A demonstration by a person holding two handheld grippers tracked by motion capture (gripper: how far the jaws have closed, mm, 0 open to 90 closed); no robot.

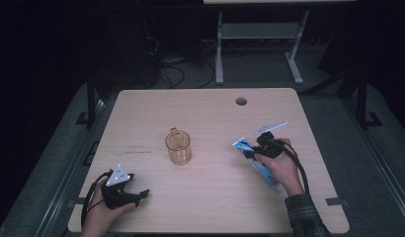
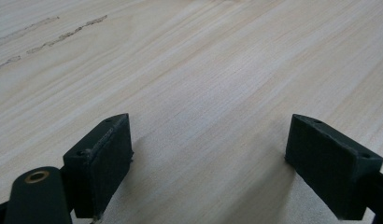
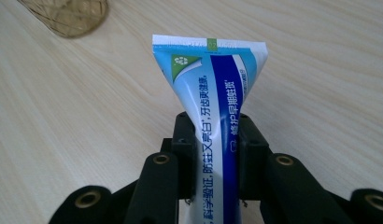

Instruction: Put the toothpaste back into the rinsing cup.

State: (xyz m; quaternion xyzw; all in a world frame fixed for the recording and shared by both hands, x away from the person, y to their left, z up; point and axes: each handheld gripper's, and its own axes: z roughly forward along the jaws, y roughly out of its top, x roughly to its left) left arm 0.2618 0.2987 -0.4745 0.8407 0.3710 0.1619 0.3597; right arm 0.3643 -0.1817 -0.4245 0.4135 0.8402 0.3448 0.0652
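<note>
Right gripper view: right gripper [image 3: 216, 149] pinches a glossy, flat-crimped toothpaste tube [image 3: 213, 88]; left gripper [image 2: 208, 158] spread.

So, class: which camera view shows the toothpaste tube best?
The right gripper view: the toothpaste tube stands close up, print visible, pinched between the jaws. The high view shows it small, partly behind the hand.

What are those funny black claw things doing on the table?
A person holds one gripper in each hand at a wooden table. The right gripper has its fingers squeezed on a blue and white toothpaste tube. The left gripper waits near the table's front edge, fingers apart with nothing between them. A clear amber mug stands in the middle of the table, apart from both.
</note>
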